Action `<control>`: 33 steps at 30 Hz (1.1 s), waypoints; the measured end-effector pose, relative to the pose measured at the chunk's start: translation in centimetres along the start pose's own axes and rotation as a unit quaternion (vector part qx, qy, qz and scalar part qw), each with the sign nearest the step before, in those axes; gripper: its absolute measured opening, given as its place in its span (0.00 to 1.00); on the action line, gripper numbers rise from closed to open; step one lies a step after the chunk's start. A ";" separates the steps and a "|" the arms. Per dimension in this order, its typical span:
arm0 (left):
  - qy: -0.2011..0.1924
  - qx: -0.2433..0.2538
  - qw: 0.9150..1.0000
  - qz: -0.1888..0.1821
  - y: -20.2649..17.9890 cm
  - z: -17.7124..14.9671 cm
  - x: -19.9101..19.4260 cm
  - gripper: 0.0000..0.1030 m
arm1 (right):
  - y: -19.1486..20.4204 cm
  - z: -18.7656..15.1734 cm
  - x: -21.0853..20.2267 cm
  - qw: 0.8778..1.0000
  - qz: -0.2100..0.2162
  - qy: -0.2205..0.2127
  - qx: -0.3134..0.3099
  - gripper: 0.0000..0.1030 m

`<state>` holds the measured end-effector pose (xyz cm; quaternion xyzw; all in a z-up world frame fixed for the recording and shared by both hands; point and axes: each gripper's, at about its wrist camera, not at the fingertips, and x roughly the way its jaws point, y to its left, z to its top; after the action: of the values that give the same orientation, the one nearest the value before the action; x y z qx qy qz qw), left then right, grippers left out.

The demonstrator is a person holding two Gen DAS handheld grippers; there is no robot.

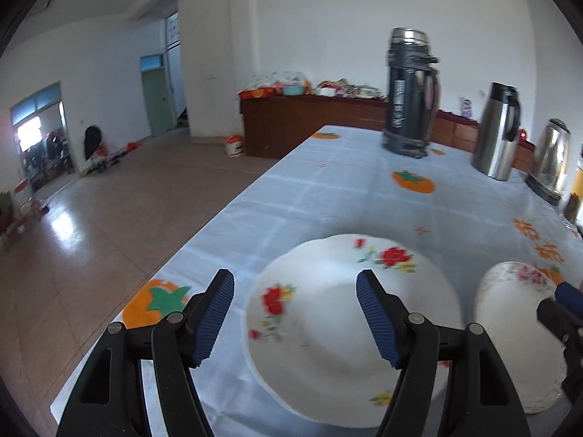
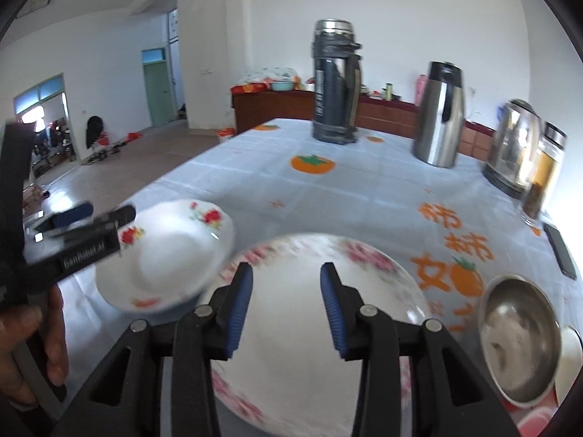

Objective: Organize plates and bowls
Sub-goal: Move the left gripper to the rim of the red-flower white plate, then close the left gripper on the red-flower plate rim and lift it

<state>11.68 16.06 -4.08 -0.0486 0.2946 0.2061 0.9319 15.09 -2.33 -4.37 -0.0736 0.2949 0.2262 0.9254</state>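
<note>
Right tool [image 2: 286,304]: nearest my right camera, its blue pads stand partly apart over the pink-flowered plate [image 2: 291,327]; nothing sits between them and they press on nothing, and the last widening has all but stopped
Left tool [image 1: 295,313]: pads spread wide and empty, poised above the near rim of the red-flowered dish [image 1: 346,309]
Pink-flowered plate: flat on the counter [image 2: 364,189] right under my right tool, its left rim touching or just overlapping the red-flowered dish; I cannot tell which
Red-flowered dish: deep, white, lying to the left of the plate near the counter's left edge
Steel bowl [image 2: 517,338]: to the right of the plate, close by, with a second white rim just beside it at the frame edge
Step in hand: I judge that I am free of both pieces and choosing the next one to stack
Doing it well: take a rim edge-on with one pad above and one below, lift clear before moving across, and set it down centred so the stack sits level
Watch for: the glazed rims look slippery, and the two dishes lie so close that nudging one may shove the other toward the counter edge
Clutter: the dark flask [image 2: 335,83], steel jug [image 2: 439,116] and kettle [image 2: 513,145] stand well apart at the back, out of my path
</note>
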 end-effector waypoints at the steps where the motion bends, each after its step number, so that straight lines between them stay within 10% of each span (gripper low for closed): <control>1: 0.005 -0.007 1.000 0.004 0.6 0.0 0.4 0.70 | 0.3 0.3 0.4 1.000 0.004 0.002 -0.002 0.37; 22: 0.069 -0.050 0.996 -0.023 3.9 -1.4 4.0 0.70 | 6.8 3.8 11.2 0.983 0.003 0.160 -0.089 0.37; 33: 0.081 -0.049 0.995 -0.020 4.3 -1.5 4.3 0.69 | 7.3 2.8 9.9 0.981 0.060 0.168 -0.076 0.30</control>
<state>12.28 21.14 -7.65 -0.1165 0.3581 0.1971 0.9052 20.33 8.64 -7.86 -0.1633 0.4317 0.2875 0.8392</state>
